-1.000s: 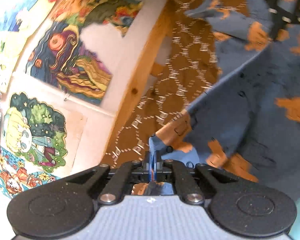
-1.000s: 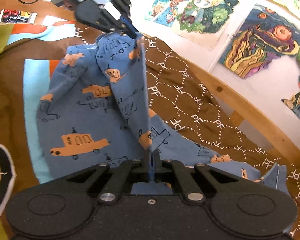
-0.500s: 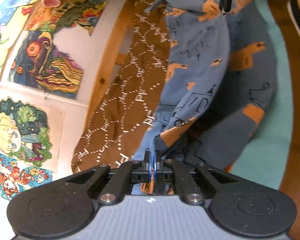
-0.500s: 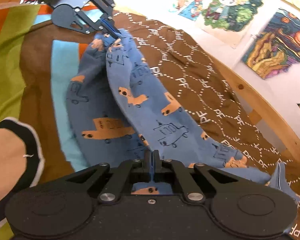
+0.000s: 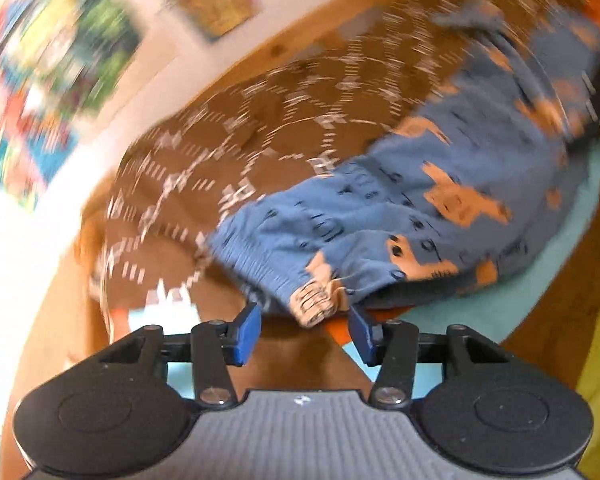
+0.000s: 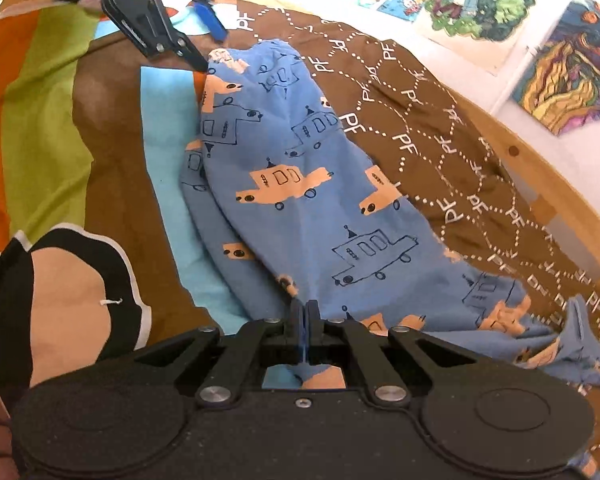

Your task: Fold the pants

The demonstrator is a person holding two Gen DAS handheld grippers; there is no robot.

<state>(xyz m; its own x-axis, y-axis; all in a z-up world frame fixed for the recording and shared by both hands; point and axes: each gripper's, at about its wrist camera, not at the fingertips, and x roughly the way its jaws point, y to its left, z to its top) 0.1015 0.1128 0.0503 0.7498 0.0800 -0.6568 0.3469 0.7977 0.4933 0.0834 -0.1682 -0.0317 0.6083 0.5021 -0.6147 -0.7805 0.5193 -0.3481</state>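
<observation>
The blue pants (image 6: 312, 184) with orange and outlined cars lie folded lengthwise on the bedspread, one layer over the other. My right gripper (image 6: 305, 312) is shut on the pants' near end. My left gripper (image 5: 305, 326) is open, its blue pads on either side of the ribbed end (image 5: 316, 300) of the pants, which lies on the bed. It also shows in the right wrist view (image 6: 210, 46) at the pants' far end. The left wrist view is motion-blurred.
The pants rest on a brown bedspread (image 6: 440, 128) with white dotted patterns and light-blue, green and orange stripes (image 6: 40, 112). A wooden bed rail (image 6: 540, 184) runs along the wall, which carries colourful posters (image 6: 476, 4). A tan and black shape (image 6: 60, 288) lies near left.
My left gripper has lowered its end of the pants onto the bed and opened, letting go. The top layer now lies flat. My right gripper has kept its hold.
</observation>
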